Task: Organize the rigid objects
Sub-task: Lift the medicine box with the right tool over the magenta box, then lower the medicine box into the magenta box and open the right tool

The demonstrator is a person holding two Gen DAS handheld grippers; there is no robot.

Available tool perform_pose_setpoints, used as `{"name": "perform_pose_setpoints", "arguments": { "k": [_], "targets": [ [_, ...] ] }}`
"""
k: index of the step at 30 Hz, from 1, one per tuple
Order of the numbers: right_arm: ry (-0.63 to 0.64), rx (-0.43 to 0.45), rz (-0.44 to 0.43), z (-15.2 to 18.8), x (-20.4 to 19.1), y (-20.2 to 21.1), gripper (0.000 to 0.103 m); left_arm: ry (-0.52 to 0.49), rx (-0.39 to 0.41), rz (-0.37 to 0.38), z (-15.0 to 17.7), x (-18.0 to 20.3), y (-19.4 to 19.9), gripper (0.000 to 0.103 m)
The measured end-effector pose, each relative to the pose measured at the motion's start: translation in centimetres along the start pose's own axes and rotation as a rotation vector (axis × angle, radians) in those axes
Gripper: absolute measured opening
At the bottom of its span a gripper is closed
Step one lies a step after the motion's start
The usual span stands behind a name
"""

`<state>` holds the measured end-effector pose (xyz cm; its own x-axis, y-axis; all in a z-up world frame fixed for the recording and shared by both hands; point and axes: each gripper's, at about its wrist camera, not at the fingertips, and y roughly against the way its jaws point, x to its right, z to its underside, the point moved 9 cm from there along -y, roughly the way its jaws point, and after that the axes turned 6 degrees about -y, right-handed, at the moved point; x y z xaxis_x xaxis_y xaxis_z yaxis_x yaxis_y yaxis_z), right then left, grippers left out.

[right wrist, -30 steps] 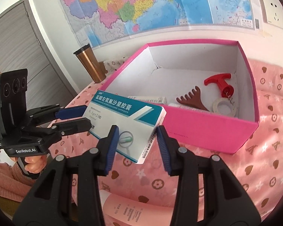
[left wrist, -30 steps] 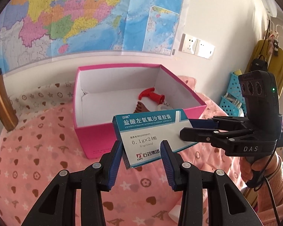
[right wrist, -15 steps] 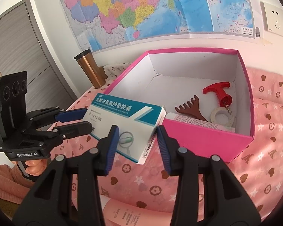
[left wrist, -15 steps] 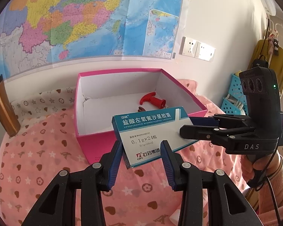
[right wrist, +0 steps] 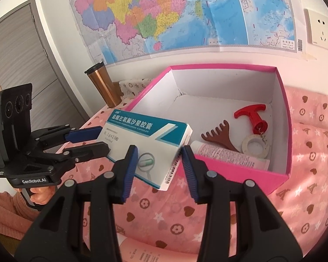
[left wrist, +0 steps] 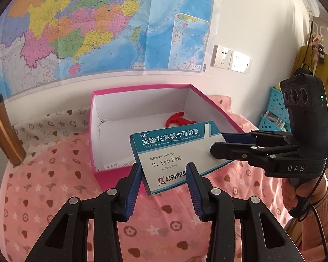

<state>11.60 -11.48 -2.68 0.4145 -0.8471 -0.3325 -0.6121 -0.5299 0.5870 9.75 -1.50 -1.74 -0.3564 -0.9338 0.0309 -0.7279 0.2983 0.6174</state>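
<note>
While both tools grip it, the white-and-teal cardboard medicine box (left wrist: 175, 152) rises higher at the pink box's near rim.

Left tool (left wrist: 164, 187) clamps the carton's near end, right tool (right wrist: 158, 167) its other end; it hangs in the air, flat, just before the open pink cardboard box (left wrist: 111, 174) on the pink patterned bedspread (left wrist: 43, 185). Versus a second ago both views sit higher and see deeper inside: red plastic T-handle (right wrist: 250, 114), brown comb (right wrist: 218, 136), tape roll (right wrist: 254, 147), pink tube (right wrist: 227, 155). Likely next: drop-in.
</note>
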Motion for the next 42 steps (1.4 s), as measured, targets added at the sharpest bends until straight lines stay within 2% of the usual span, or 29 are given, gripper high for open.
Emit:
{"name": "perform_pose_setpoints", "arguments": {
  "k": [22,42],
  "targets": [
    [-0.065,-0.007,-0.043,-3.5,1.0,-3.2,0.045,0.030,-0.040,-0.030,-1.5,-3.4,-2.9,0.041],
    [-0.138,-0.092,-0.043,-3.3,3.1,-8.1,0.045,0.061,-0.110,-0.077,-1.4,-6.1,-5.9,0.041]
  ]
}}
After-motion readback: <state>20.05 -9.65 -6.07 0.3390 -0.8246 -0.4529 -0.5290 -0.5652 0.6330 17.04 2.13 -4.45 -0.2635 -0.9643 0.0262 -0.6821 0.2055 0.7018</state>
